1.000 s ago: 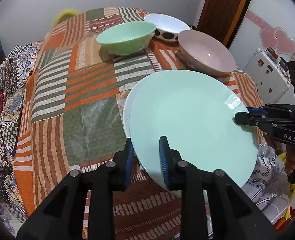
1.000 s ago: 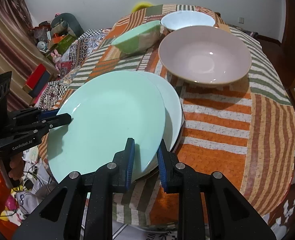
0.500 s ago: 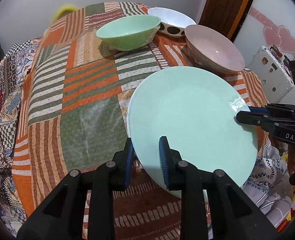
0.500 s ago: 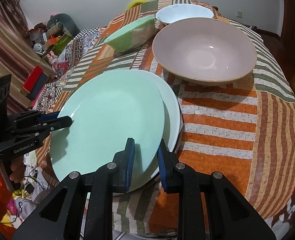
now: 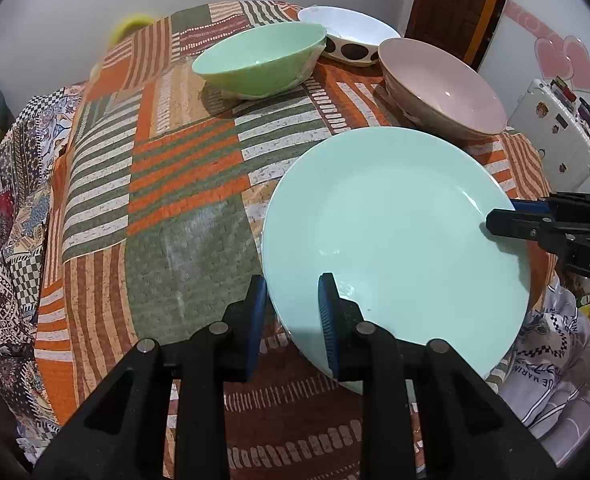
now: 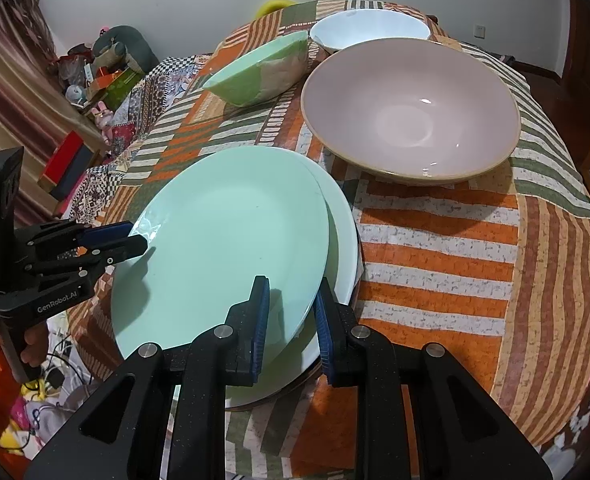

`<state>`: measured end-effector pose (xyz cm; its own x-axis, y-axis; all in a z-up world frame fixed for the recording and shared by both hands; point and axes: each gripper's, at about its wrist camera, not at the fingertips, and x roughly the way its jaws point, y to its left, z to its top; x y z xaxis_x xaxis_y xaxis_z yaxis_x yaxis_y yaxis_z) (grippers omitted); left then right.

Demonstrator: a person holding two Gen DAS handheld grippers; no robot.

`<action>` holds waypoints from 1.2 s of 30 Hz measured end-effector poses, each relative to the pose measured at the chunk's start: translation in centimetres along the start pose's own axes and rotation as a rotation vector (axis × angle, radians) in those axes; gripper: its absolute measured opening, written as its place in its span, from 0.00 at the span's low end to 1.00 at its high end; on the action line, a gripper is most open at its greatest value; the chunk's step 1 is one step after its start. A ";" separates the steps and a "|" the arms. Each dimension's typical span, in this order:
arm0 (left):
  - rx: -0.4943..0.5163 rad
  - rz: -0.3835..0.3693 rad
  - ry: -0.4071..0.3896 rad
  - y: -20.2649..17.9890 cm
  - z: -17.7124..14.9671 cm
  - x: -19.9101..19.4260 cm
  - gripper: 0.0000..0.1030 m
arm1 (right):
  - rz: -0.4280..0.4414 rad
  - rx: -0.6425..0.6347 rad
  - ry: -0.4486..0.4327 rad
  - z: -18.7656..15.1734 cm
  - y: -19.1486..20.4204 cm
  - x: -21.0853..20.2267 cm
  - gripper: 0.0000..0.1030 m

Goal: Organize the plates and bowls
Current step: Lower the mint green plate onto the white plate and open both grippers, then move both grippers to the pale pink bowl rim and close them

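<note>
**Mint plate held at two rim points above the plate stack**

Left gripper (image 5: 291, 300): the jaws straddle the near rim of the mint plate (image 5: 391, 232), one blue pad below the rim and one on the upper face. The jaws are closed onto the rim. In the right wrist view the same tool enters from the left edge and its tips clamp the plate's left rim (image 6: 131, 240). A hand (image 6: 31, 344) holds its handle.

Right gripper (image 6: 291, 312): the jaws are closed on the opposite rim of the mint plate (image 6: 223, 256). In the left wrist view this tool reaches in from the right edge, tips on the plate's right rim (image 5: 499, 224).

Plate position: the mint plate spans the space between the two grippers and tilts. A pale plate (image 6: 345, 236) lies under it on the patchwork tablecloth (image 5: 175, 184), its edge showing just right of the right gripper's jaws. Whether the two plates touch cannot be told.

Beyond the gripper tips:
- Pink bowl (image 6: 411, 108), directly ahead of the right gripper, just past the plates
- Green bowl (image 5: 261, 60), ahead of the left gripper, well apart from the plates
- White bowl with dark spots (image 5: 349, 38), farthest back, behind the green and pink bowls

All three bowls stand upright on the tablecloth
</note>
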<state>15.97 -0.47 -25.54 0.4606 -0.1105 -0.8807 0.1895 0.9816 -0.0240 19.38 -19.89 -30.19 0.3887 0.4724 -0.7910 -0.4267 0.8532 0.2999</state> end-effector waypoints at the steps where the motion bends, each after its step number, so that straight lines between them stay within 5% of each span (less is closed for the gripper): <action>1: -0.005 -0.002 0.000 0.1 0.1 0.0 0.24 | -0.002 -0.003 0.000 0.1 0.0 0.0 0.20; 7: -0.023 -0.025 0.000 0.4 0.0 -0.1 0.24 | -0.045 -0.035 -0.006 0.3 0.4 -0.3 0.20; 13: -0.045 -0.024 -0.062 1.0 0.5 -2.4 0.38 | -0.088 -0.058 -0.054 0.9 0.3 -2.2 0.22; 24: -0.075 0.030 -0.252 3.6 5.0 -6.8 0.61 | -0.089 -0.066 -0.244 5.3 0.7 -6.5 0.53; 36: -0.192 0.021 -0.250 9.0 11.2 -2.4 0.64 | -0.112 -0.098 -0.248 10.8 1.1 -3.2 0.54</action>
<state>26.27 6.87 -18.33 0.6663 -0.1011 -0.7388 0.0214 0.9930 -0.1166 26.53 -18.03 -21.58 0.6208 0.4261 -0.6581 -0.4419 0.8835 0.1552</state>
